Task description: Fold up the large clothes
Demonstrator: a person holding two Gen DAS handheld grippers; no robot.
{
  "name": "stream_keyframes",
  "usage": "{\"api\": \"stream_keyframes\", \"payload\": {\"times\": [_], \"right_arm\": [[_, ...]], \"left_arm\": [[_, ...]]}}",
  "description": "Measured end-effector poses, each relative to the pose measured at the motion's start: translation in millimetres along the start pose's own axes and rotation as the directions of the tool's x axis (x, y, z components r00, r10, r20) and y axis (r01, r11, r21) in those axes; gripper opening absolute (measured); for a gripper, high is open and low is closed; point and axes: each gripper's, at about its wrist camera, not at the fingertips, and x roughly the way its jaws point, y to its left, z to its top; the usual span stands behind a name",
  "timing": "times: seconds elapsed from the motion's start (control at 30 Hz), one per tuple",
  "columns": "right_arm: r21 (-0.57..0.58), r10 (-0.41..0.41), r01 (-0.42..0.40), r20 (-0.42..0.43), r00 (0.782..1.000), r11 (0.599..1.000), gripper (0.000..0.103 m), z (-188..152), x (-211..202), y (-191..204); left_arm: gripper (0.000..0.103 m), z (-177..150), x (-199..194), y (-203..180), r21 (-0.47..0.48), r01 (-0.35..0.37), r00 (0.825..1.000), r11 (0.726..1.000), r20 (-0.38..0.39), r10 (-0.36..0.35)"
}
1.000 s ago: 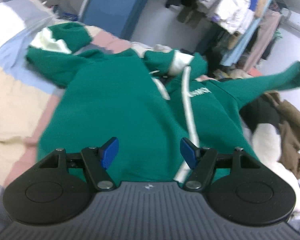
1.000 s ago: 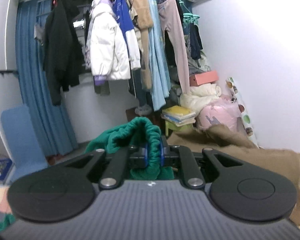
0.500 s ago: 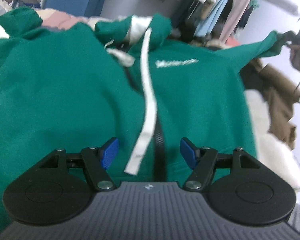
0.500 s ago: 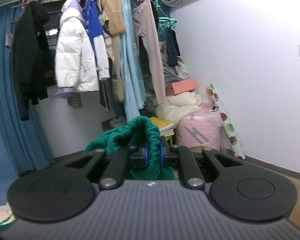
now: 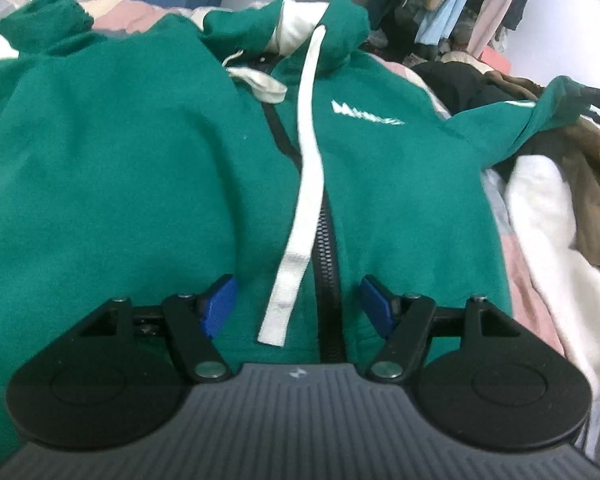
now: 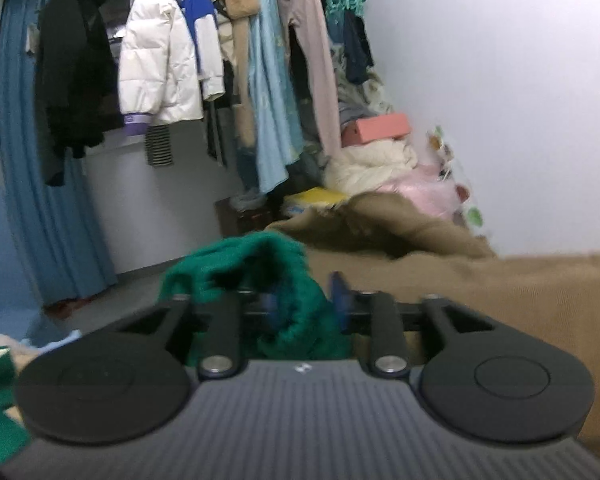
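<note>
A green zip hoodie [image 5: 120, 152] lies front up on the bed, hood at the far end. Its white drawstring [image 5: 306, 184] runs down beside the black zipper [image 5: 328, 264]. My left gripper [image 5: 298, 304] hovers open just above the lower front, astride the drawstring and zipper, holding nothing. The hoodie's right sleeve [image 5: 500, 120] stretches out to the right, over the pile of clothes. In the right wrist view that sleeve's ribbed cuff [image 6: 276, 256] sits between the jaws of my right gripper [image 6: 304, 304], which are opening and no longer pinch it.
Brown cloth [image 6: 500, 280] and a white fleece [image 5: 540, 220] are heaped on the bed to the right of the hoodie. Behind stand a rail of hanging clothes [image 6: 160, 60], a blue curtain [image 6: 40, 200] and a white wall [image 6: 500, 100].
My right gripper has sunk toward the brown cloth and its jaws have parted from the cuff. The sleeve now hangs lower. My left gripper swung over the zipper and then stayed.
</note>
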Motion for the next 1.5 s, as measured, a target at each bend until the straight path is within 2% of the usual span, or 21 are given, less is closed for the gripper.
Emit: {"api": "stream_keyframes", "payload": {"times": [0.07, 0.1, 0.17, 0.27, 0.4, 0.5, 0.57, 0.67, 0.77, 0.93, 1.1, 1.27, 1.33, 1.37, 1.4, 1.43, 1.5], "right_arm": [[-0.021, 0.01, -0.01, -0.014, 1.0, 1.0, 0.064, -3.6, -14.9, 4.5], [-0.033, 0.014, -0.015, -0.02, 1.0, 0.999, 0.066, -5.4, -23.3, 7.1], [-0.037, 0.032, -0.033, -0.047, 0.998, 0.999, 0.067, -11.0, -41.4, 10.1], [0.017, 0.071, -0.07, -0.091, 0.993, 0.997, 0.067, -25.2, -75.5, 10.9], [0.035, 0.097, -0.092, -0.203, 0.974, 0.995, 0.067, -52.9, -123.5, 23.9], [0.051, 0.162, -0.154, -0.288, 0.944, 0.987, 0.067, -78.2, -162.2, 32.1], [0.093, 0.219, -0.199, -0.341, 0.914, 0.976, 0.067, -96.2, -188.6, 37.2], [0.153, 0.289, -0.246, -0.419, 0.861, 0.957, 0.067, -119.9, -226.1, 48.8], [0.195, 0.349, -0.29, -0.462, 0.815, 0.937, 0.067, -136.6, -260.8, 60.9], [0.204, 0.383, -0.324, -0.536, 0.753, 0.924, 0.067, -157.9, -302.8, 81.9], [0.268, 0.406, -0.305, -0.568, 0.716, 0.914, 0.067, -169.6, -324.1, 89.4], [0.319, 0.409, -0.264, -0.588, 0.698, 0.91, 0.067, -179.3, -337.2, 99.7], [0.335, 0.416, -0.259, -0.583, 0.698, 0.906, 0.067, -183.0, -343.1, 104.7], [0.339, 0.424, -0.267, -0.581, 0.695, 0.902, 0.068, -183.6, -345.0, 108.3], [0.341, 0.434, -0.278, -0.578, 0.691, 0.898, 0.068, -183.8, -347.4, 111.9], [0.345, 0.445, -0.289, -0.574, 0.688, 0.893, 0.068, -184.0, -349.9, 115.8], [0.356, 0.461, -0.301, -0.571, 0.679, 0.884, 0.068, -186.1, -352.0, 124.3]], "left_arm": [[0.073, 0.6, -8.3, -9.9, 0.009, 0.015, 1.0, 1.0, 0.012, -0.015], [0.073, 0.5, -11.9, -14.8, 0.017, 0.019, 1.0, 1.0, 0.02, -0.02], [0.073, -1.9, -21.8, -25.7, 0.027, 0.03, 0.999, 0.999, 0.039, -0.031], [0.073, -7.5, -35.7, -42.2, 0.027, 0.08, 0.995, 0.996, 0.053, -0.082], [0.073, -20.7, -51.1, -72.9, 0.068, 0.132, 0.99, 0.989, 0.044, -0.136], [0.073, -36.8, -57.4, -94.1, 0.087, 0.169, 0.985, 0.982, 0.012, -0.17], [0.073, -47.7, -59.9, -104.7, 0.104, 0.197, 0.98, 0.975, -0.003, -0.198], [0.073, -63.2, -61.3, -120.2, 0.141, 0.191, 0.981, 0.971, -0.041, -0.187], [0.073, -74.3, -63.0, -130.8, 0.173, 0.192, 0.981, 0.966, -0.05, -0.186], [0.071, -86.1, -57.8, -144.2, 0.221, 0.168, 0.986, 0.961, -0.044, -0.162], [0.072, -97.0, -42.4, -158.7, 0.29, 0.118, 0.993, 0.95, -0.054, -0.106], [0.072, -115.6, -25.3, -175.3, 0.407, 0.002, 0.999, 0.913, -0.039, 0.015], [0.066, -118.9, -22.2, -175.9, 0.422, -0.033, 0.998, 0.906, -0.027, 0.049], [0.058, -118.2, -21.6, -174.2, 0.419, -0.047, 0.998, 0.907, -0.023, 0.063], [0.049, -116.5, -21.7, -171.3, 0.408, -0.056, 0.997, 0.911, -0.021, 0.071], [0.044, -114.3, -23.6, -166.4, 0.387, -0.058, 0.997, 0.92, -0.018, 0.07], [0.026, -108.0, -28.4, -155.8, 0.328, -0.049, 0.998, 0.943, -0.015, 0.057]]}}
